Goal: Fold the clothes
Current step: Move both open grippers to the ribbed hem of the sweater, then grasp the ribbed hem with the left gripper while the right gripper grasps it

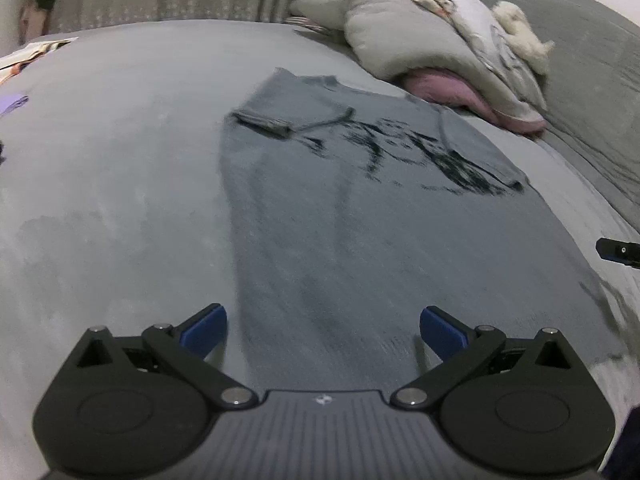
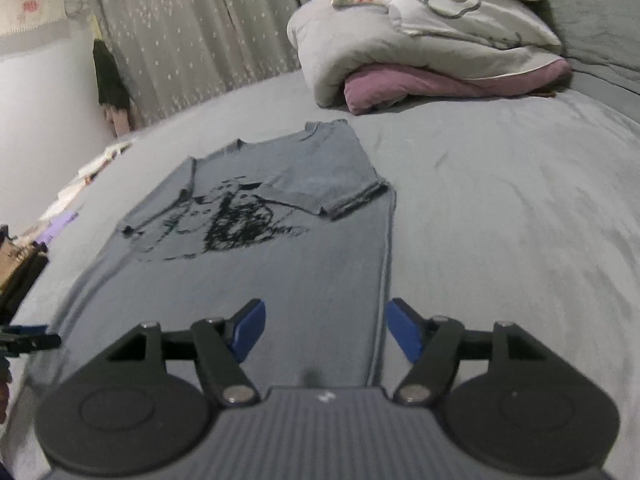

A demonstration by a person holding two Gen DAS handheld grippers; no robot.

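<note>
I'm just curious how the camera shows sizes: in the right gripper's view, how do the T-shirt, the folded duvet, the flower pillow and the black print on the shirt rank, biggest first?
1. T-shirt, though it lies nearest the camera.
2. Folded duvet.
3. Flower pillow, not far behind the duvet; both are farther away.
4. Black print.

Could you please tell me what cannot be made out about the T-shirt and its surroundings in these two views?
- T-shirt hem: hidden under the right gripper body in the right wrist view.
- Print: motion-blurred in the left wrist view.
- Items at bed's left edge: cropped, unidentifiable.
</note>
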